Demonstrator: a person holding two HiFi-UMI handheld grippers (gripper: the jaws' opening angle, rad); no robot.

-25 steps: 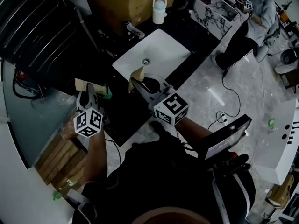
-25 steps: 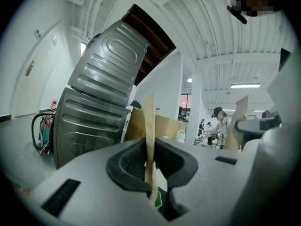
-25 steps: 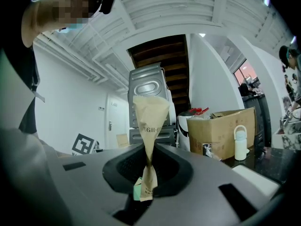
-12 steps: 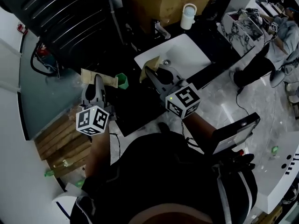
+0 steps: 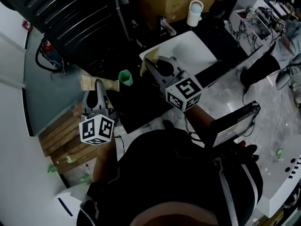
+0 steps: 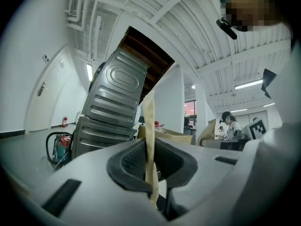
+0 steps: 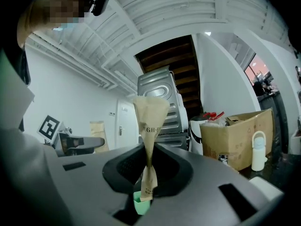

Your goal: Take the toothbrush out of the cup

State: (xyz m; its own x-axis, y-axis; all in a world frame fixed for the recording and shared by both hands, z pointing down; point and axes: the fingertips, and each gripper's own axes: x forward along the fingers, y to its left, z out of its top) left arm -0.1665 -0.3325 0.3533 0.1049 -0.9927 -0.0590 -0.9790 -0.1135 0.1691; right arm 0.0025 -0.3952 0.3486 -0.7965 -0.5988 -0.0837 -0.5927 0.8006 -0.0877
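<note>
Left gripper (image 5: 98,87): held out ahead of the person's body at the left, pointing away, its marker cube toward the person; jaws narrow, clamped on a tan paper packet (image 5: 89,83) that crosses them sideways.
Left gripper view: the packet (image 6: 149,126) stands edge-on between the pads of the left gripper (image 6: 151,166).
Right gripper (image 5: 151,66): reaches toward the left edge of the white sink (image 5: 197,55); jaws narrow, pinching a crumpled tan paper piece (image 5: 149,56).
Right gripper view: the printed paper piece (image 7: 150,112) fans out above the pads of the right gripper (image 7: 149,168).
Cup (image 5: 124,76): green, on the dark tabletop (image 5: 136,102), between the two grippers, just beside the packet's right end; it shows under the paper's lower end (image 7: 139,206).
Toothbrush: I cannot tell whether the held paper wraps it.
Change: a second ago the cup sat right beside the left gripper's tips; now it is farther off. Both grips are unchanged.
</note>
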